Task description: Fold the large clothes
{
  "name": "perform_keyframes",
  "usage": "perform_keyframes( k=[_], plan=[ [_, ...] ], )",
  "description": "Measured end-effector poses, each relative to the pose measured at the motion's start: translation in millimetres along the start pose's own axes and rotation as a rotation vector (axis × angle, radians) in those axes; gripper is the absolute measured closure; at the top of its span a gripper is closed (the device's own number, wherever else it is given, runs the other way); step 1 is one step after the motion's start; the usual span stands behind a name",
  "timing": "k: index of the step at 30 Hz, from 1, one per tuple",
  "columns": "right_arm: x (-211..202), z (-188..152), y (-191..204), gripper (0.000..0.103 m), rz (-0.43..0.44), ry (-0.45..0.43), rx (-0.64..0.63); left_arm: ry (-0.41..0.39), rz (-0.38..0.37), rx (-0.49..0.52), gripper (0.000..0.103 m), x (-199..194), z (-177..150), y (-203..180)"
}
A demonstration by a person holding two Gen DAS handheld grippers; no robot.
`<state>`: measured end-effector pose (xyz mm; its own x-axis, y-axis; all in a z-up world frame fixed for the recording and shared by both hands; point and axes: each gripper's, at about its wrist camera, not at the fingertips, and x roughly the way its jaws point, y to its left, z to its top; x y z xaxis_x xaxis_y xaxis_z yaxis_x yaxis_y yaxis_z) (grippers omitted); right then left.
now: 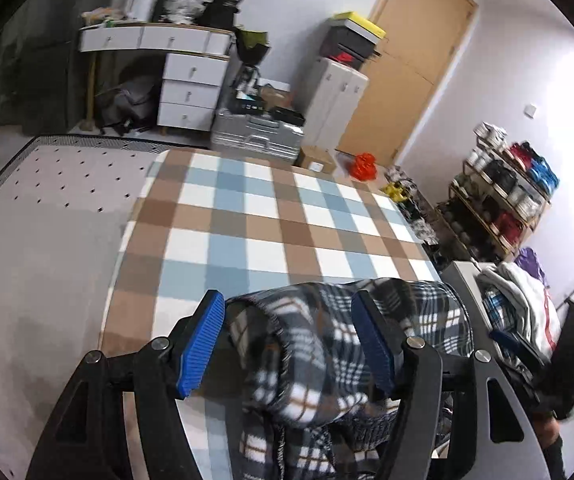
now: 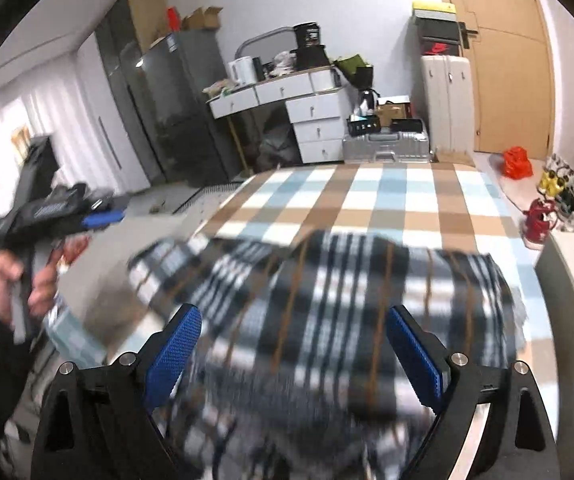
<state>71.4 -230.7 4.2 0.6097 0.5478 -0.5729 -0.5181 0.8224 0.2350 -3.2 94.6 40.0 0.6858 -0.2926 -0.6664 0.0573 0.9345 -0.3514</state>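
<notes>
Both grippers, left [image 1: 289, 342] and right [image 2: 299, 354], spread their fingers wide over the plaid shirt [image 1: 327, 344] (bunched) on the checked worktop [image 1: 247, 216].

The plaid garment [image 1: 327, 344] is soft, fuzzy cloth — matt, fleece-like. Under it the checked blanket [image 1: 271, 220] is a flat woven textile. The left claw [image 1: 289, 344] carries ribbed blue rubbery pads on matt black plastic arms — with shiny metal screws.

The plaid garment [image 2: 327, 320] is motion-blurred in the right wrist view, its lower part cut off by the frame edge; the rug [image 1: 247, 216] beneath is partly hidden.
</notes>
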Motion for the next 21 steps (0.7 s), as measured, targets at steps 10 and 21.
perform_keyframes(
  k=[10,21],
  plan=[
    [97.1,-28.9,-75.1,0.009,-0.2,0.304,0.207,0.408,0.071,0.127,0.042,142.1,1.9,-36.7],
    [91.0,-61.8,-71.1,0.009,-0.279,0.402,-0.004,0.333,0.09,0.021,0.053,118.0,-59.9,19.6]
  ],
)
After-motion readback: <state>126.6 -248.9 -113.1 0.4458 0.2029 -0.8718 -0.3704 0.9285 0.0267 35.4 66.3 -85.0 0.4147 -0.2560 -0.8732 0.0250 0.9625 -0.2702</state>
